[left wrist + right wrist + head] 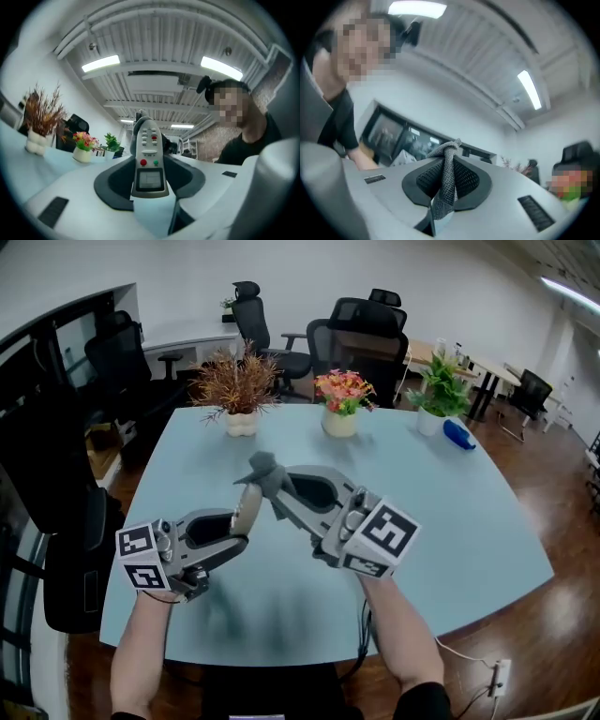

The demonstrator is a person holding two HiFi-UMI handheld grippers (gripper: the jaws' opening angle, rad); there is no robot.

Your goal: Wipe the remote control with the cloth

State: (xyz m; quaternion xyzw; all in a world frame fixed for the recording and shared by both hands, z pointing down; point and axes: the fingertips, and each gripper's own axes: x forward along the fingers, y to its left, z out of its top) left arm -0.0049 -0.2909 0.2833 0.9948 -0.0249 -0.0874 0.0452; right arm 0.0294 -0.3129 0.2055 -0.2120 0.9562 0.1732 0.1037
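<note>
**Inspection: wiping contact made at the remote's far end, extent of cleaning unconfirmed**

The left claw [246,517] was closed on the remote control [149,161], gripping its lower end and holding it clear above the desk [450,521], near the desk's front edge. The right claw [274,491] was clamped on a grey knitted cloth [446,180], with a bunched end standing out past the tips. In the head view that bunched end sat at the remote's far tip, and the left gripper view showed grey fabric just behind the top of the remote. Contact looked likely, though its firmness could not be confirmed.

Judgement: pick-up of both items was complete and the wiping stage was in hand. How much surface had been covered could not be told; the button face and sides appeared to remain for attention.

The remote was slim and pale grey, with a small screen, a red and a green button above it, and rows of small keys beyond. No dirt was visible.
</note>
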